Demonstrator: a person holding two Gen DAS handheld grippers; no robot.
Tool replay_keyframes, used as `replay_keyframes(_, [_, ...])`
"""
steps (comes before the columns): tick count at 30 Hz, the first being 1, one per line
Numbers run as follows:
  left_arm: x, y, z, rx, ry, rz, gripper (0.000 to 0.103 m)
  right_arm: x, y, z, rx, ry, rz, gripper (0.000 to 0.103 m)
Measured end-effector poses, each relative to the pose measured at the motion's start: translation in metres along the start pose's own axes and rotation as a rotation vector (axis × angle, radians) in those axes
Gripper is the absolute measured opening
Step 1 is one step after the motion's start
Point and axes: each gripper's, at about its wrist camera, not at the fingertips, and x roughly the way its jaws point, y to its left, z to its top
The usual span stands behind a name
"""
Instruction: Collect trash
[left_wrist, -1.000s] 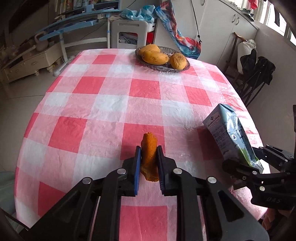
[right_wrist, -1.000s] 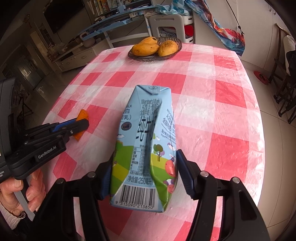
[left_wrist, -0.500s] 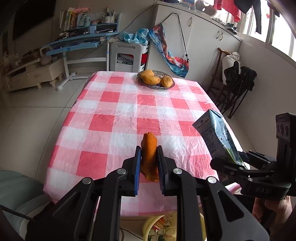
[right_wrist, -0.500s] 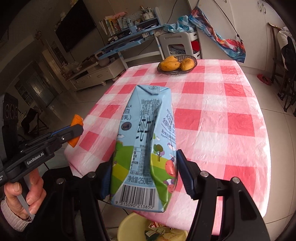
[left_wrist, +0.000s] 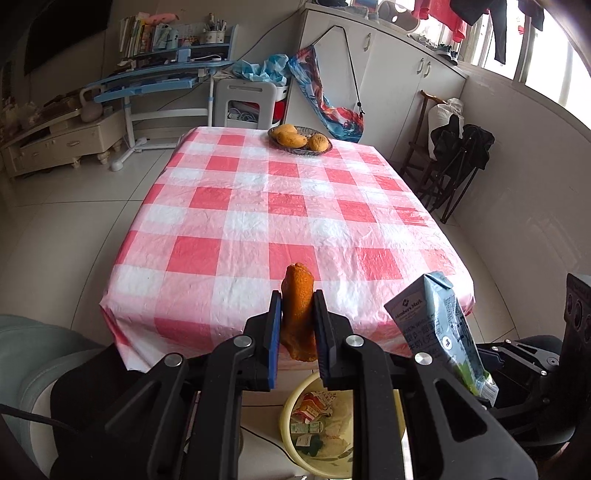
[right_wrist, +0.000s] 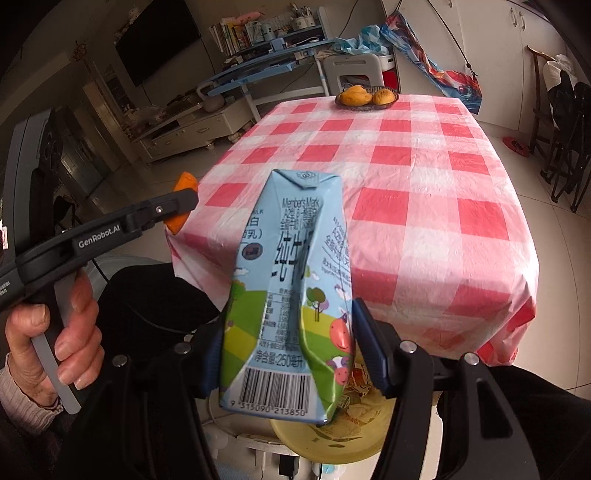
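Left gripper (left_wrist: 297, 325) is clamped narrowly on orange peel (left_wrist: 298, 314); right gripper (right_wrist: 288, 354) is held wide around dented milk carton (right_wrist: 291, 295). Yellow bin (left_wrist: 332, 458) lies below both. Release is best made once each is centred over it.

We see the left gripper (left_wrist: 297, 317): black plastic frame, blue pads (left_wrist: 275, 332), silver screws (left_wrist: 241, 341), white "GenRobot.AI" lettering on the side, grey trigger lever. Right gripper (right_wrist: 288, 354) is the same build, with black arms, dark blue pads and round silver screws. The left hand (right_wrist: 55, 332) shows a ribbed pale cuff (right_wrist: 22, 395). Dark clothing sits below.
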Motion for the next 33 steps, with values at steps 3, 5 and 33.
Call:
replay_keyframes(3, [-0.005, -0.001, -0.007, -0.001, -0.001, -0.005, 0.017, 0.002, 0.002, -0.013, 0.010, 0.040, -0.022, 0.060])
replay_keyframes(5, [-0.007, -0.003, -0.009, 0.002, 0.000, -0.015, 0.017, 0.004, 0.001, -0.021, 0.023, 0.064, -0.037, 0.060])
replay_keyframes(33, [0.054, -0.049, -0.093, 0.140, 0.337, -0.093, 0.034, -0.049, -0.024, -0.037, 0.211, -0.304, -0.234, 0.084])
